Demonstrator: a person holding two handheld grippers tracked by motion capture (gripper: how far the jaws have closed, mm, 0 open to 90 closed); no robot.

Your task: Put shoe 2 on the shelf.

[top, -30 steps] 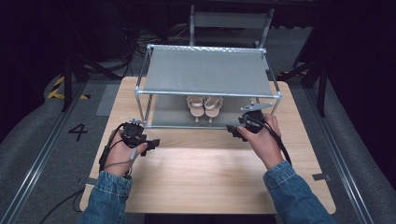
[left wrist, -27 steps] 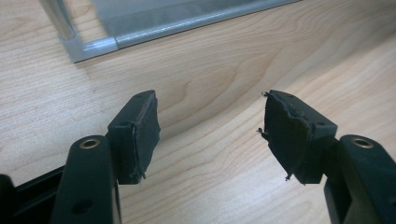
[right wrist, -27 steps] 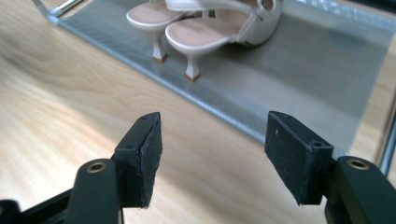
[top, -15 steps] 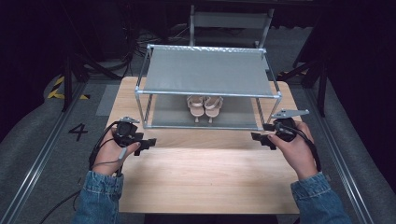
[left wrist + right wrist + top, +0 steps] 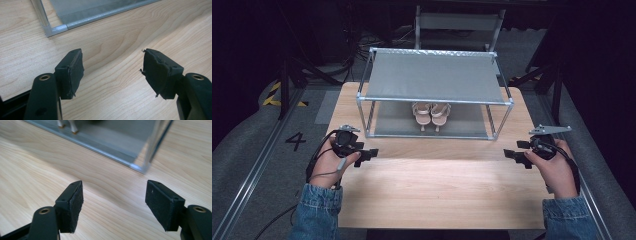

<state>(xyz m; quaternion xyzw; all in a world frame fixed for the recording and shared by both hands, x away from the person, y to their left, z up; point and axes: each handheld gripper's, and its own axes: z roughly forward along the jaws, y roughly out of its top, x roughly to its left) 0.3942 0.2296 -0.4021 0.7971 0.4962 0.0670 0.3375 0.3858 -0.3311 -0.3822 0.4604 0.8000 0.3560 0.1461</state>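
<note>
Both grippers idle, sandals on the rack

Left gripper [image 5: 367,154] and right gripper [image 5: 512,154] rest fingers spread, empty, on the bench [image 5: 437,190]; sandals [image 5: 431,113] lie ahead between them, heels toward the person, roughly equidistant.

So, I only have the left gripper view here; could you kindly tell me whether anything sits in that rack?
Observer: Yes, a pair of sandals stands on the lower shelf of the rack, near its middle.
Operator: Thank you. Where is the right tool, please?
Observer: The right tool is held over the table near its right edge, in front of the rack's right corner, jaws open with nothing between them.
Operator: And which way do the sandals point?
Observer: Their heels point toward the person.
</note>
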